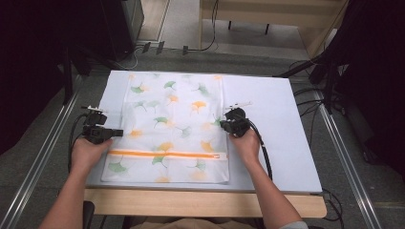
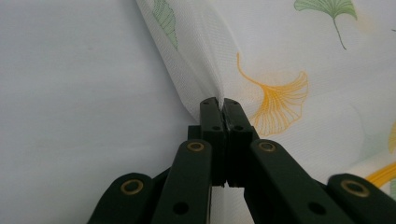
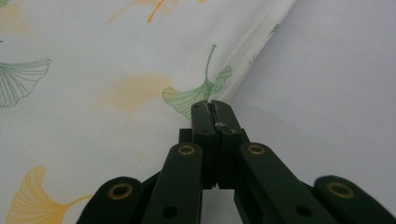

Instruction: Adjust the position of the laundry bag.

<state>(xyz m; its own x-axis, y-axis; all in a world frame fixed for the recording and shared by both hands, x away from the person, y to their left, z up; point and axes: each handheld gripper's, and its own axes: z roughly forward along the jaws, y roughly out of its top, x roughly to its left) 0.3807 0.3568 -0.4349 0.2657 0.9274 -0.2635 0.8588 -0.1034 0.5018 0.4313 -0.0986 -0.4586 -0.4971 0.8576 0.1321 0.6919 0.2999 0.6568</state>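
One mesh laundry bag, white with green and orange ginkgo-leaf print, lay flat on one pale sheet that covered the wooden table. The bag sat left of centre on the sheet, its far edge near the sheet's far edge, its near edge close to the sheet's near edge. One orange zipper ran across the bag near the near end, with a small white tab at its right end; any writing on the tab was too small to read. No brand or readable text anywhere on the bag. Two grippers, one per hand. Left gripper sat at the bag's left edge, just above zipper level; in the left gripper view its gripper had the jaws clamped together on the bag's edge, the mesh bunched up into a raised fold right at the tips. Right gripper sat at the bag's right edge, about level with the left one; in the right gripper view its gripper was clenched with the jaws meeting at the bag's hem, beside a green leaf print, bare sheet to the right; it looked pinched on the edge, though the fabric between the tips was hard to make out. Two forearms came in from the near side, one black cable trailed from each gripper. Around the table: grey carpet floor, two metal rails left and right, loose cables on the floor at the far side.
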